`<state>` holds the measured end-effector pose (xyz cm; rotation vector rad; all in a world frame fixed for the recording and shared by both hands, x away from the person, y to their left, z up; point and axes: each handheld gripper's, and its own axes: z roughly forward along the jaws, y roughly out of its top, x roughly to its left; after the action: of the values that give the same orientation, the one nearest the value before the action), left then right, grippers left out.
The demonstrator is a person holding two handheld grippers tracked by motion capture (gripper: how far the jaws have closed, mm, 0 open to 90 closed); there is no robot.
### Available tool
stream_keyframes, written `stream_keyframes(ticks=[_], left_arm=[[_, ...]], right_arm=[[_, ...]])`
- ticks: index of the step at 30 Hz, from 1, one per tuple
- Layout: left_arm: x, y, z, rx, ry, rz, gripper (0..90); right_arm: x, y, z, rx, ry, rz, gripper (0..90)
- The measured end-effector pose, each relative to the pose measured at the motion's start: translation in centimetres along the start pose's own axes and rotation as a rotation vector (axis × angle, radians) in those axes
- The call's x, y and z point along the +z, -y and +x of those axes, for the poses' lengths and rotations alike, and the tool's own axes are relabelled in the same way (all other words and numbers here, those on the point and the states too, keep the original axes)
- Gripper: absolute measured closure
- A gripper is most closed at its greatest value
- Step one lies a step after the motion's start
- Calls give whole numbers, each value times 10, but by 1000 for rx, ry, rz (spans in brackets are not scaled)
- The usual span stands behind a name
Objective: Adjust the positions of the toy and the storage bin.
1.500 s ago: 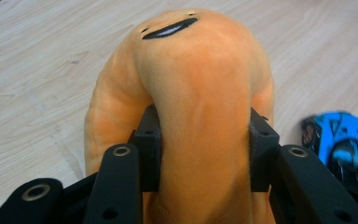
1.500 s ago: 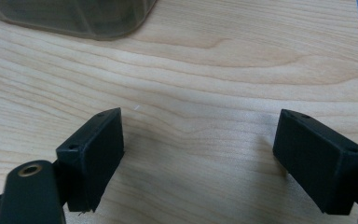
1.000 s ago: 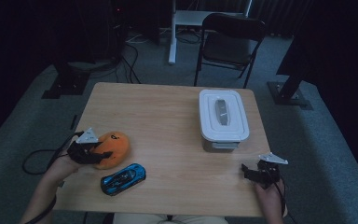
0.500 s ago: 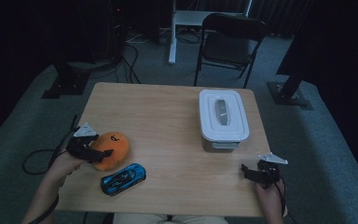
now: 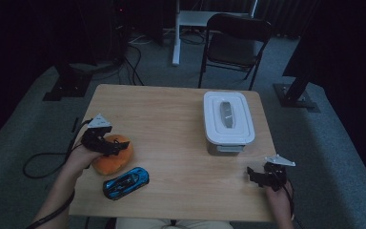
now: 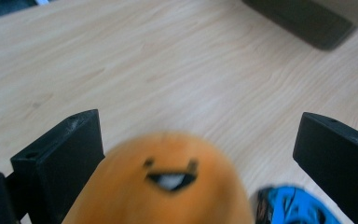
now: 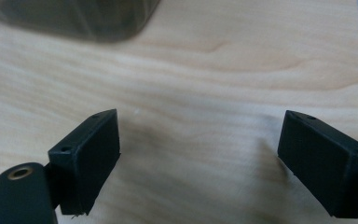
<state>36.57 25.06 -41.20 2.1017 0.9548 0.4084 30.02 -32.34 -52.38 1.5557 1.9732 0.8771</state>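
An orange plush toy [image 5: 112,155] with a stitched face lies at the table's left edge, next to a blue toy car [image 5: 126,182]. My left gripper [image 5: 116,147] hovers just over the plush. Its jaws have just been opening and now stand wide. In the left gripper view the plush [image 6: 168,186] sits between them without being squeezed, with the car [image 6: 289,205] at the lower right. My right gripper [image 5: 253,174] rests open near the table's front right corner. In its own view the right gripper [image 7: 200,158] has bare wood between its jaws.
A white lidded box [image 5: 228,121] stands at the right of the wooden table [image 5: 171,119], and its dark edge [image 7: 74,18] shows in the right gripper view. A folding chair [image 5: 236,40] and stand bases are beyond the far edge. Cables trail on the floor at the left.
The left gripper's jaws have spread apart and let go of the orange plush, and the hand has lifted a little. The right gripper has kept still.
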Motion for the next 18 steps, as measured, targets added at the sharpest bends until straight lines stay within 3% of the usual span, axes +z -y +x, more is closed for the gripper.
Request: stream_keyframes(ticks=[4,5,13,18], left_arm=[[8,-6,-6,10,-1,-5,25],[24,-15,-16,23,20,2,27],[59,-33,-40,61,58,25,27],[83,-44,-50,47,78,27,27]], right_arm=[[-2,-6,-4,3,11,-11,125],[-2,-12,-7,6,29,-14,125],[5,-28,-23,28,49,-19,125],[13,-37,-31,38,52,-8,125]])
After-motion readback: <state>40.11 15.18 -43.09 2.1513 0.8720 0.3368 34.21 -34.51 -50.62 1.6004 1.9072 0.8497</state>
